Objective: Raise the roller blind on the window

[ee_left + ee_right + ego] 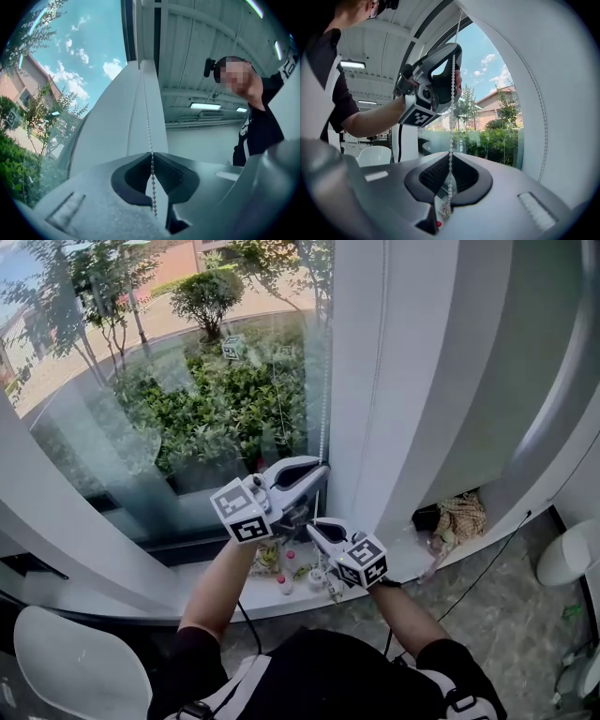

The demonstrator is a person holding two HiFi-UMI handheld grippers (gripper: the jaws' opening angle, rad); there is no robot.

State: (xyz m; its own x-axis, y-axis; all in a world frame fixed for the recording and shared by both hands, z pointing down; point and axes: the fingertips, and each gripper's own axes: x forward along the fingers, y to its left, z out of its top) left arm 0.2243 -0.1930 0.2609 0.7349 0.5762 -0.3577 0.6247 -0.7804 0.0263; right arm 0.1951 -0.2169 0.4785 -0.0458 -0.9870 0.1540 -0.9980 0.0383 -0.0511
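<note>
In the head view, the left gripper [322, 471] sits on the bead chain [324, 409], and the right gripper [313, 528] sits lower on that chain. I judge this stacked grip to suit hand-over-hand hauling, one gripper anchoring while the other pulls. The chain hangs between the window glass [187, 381] and the white pillar [375, 446]. The roller blind itself lies above the chain's visible top, out of frame. The chain's lower loop is lost behind the grippers, and the small items on the sill [253, 601] below it are too small to name.

In the left gripper view, the jaws are pinched together on the chain [146, 108], with beads running up the pillar face. Its upper end is cut off.

In the right gripper view, this gripper [450, 164] also clamps the chain [452, 98], which runs taut up to the left gripper [455, 55]. A second strand curves along the pillar, and I cannot tell where it ends.
</note>
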